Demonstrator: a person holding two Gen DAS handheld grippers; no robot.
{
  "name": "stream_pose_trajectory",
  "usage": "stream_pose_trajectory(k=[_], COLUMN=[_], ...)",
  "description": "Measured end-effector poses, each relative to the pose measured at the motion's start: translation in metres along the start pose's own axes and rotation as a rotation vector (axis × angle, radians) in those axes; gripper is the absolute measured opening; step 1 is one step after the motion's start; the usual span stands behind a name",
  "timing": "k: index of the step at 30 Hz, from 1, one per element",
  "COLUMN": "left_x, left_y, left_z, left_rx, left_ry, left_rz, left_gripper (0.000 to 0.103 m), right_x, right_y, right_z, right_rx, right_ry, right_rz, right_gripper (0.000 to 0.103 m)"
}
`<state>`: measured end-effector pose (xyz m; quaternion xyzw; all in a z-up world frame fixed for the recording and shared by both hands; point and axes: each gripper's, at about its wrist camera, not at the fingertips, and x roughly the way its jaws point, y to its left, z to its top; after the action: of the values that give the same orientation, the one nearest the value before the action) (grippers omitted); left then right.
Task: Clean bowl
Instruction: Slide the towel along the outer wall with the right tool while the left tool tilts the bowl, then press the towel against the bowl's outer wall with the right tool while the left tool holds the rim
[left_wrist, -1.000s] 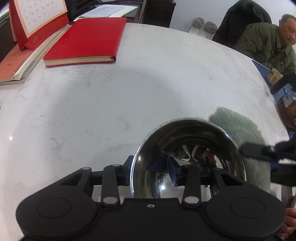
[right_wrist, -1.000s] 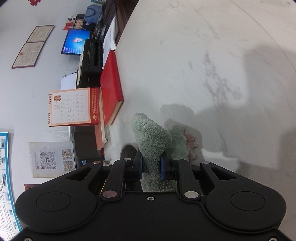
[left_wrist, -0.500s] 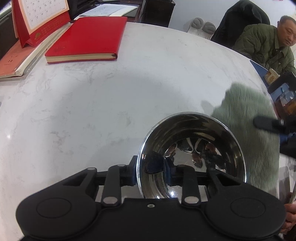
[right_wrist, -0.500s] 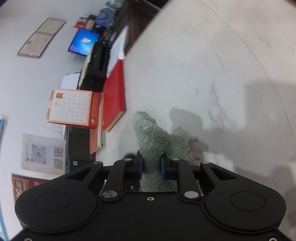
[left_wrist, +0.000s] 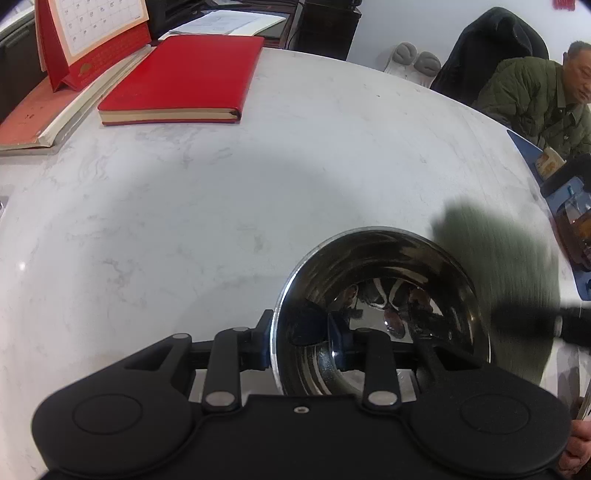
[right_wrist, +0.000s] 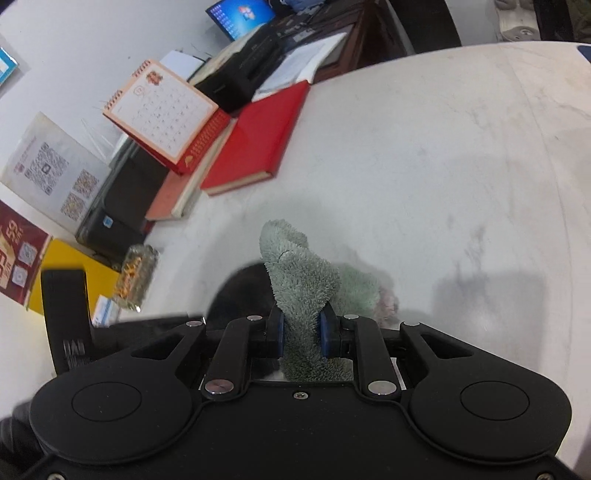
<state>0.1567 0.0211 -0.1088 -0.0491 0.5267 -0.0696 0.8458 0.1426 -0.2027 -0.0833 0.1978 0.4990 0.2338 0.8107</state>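
Observation:
A shiny steel bowl sits tilted toward the camera low in the left wrist view. My left gripper is shut on its near rim, one finger outside and one inside. A fluffy green cloth hangs blurred just behind and right of the bowl, with a blurred black finger of my right gripper crossing in front of it. In the right wrist view my right gripper is shut on that green cloth, which sticks up between the pads. A dark rounded shape behind it is too blurred to name.
On the white marble table, a red notebook and a desk calendar lie at the far left. A person in a green jacket sits at the far right. Blue items and a glass pot crowd the right edge.
My left jaws drew in onto the bowl's rim. My right gripper rose and rolled, lifting the green cloth off the table beside the bowl.

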Motion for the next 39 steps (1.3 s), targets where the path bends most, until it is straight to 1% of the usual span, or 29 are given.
stream_pose_trajectory(k=[2,4,8,11,14,17,19,24,27,30,32,35,39], left_x=[0.000,0.001,0.001,0.001,0.002,0.003,0.003,0.004,0.004,0.005,0.006,0.006,0.005], left_y=[0.000,0.000,0.000,-0.001,-0.001,0.000,0.000,-0.001,-0.002,0.000,0.001,0.000,0.001], left_z=[0.000,0.001,0.001,0.001,0.001,0.002,0.002,0.003,0.003,0.003,0.004,0.003,0.001], left_rx=[0.005,0.016,0.027,0.022,0.009,0.004,0.007,0.044,0.062,0.060,0.049,0.031,0.009], left_ry=[0.000,-0.001,0.003,0.002,-0.003,-0.005,-0.002,0.009,0.015,0.018,0.019,0.012,0.006], left_rz=[-0.004,-0.007,-0.006,0.001,0.003,-0.004,-0.011,-0.017,-0.018,-0.023,-0.026,-0.017,-0.016], left_gripper=[0.028,0.028,0.028,0.029,0.030,0.030,0.030,0.030,0.030,0.030,0.031,0.031,0.032], right_x=[-0.002,-0.006,0.001,0.015,0.011,0.002,-0.002,-0.003,0.013,0.027,0.028,0.022,0.011], right_y=[-0.006,-0.008,-0.004,-0.003,0.002,-0.005,-0.009,-0.015,-0.015,-0.010,-0.011,-0.018,-0.028], right_z=[-0.009,-0.009,0.021,0.033,0.022,0.003,-0.002,0.027,0.044,0.049,0.048,0.039,0.013], right_rx=[0.035,0.062,0.051,0.048,0.028,0.069,0.084,0.109,0.093,0.060,0.067,0.109,0.201], right_ry=[0.012,-0.003,-0.040,-0.025,-0.012,0.032,0.041,-0.025,-0.006,0.026,0.037,0.044,0.047], right_rz=[0.007,0.009,0.018,0.020,0.007,0.018,0.017,0.034,0.053,0.063,0.069,0.076,0.087], right_gripper=[0.017,0.017,0.017,0.017,0.017,0.017,0.017,0.017,0.017,0.017,0.017,0.017,0.017])
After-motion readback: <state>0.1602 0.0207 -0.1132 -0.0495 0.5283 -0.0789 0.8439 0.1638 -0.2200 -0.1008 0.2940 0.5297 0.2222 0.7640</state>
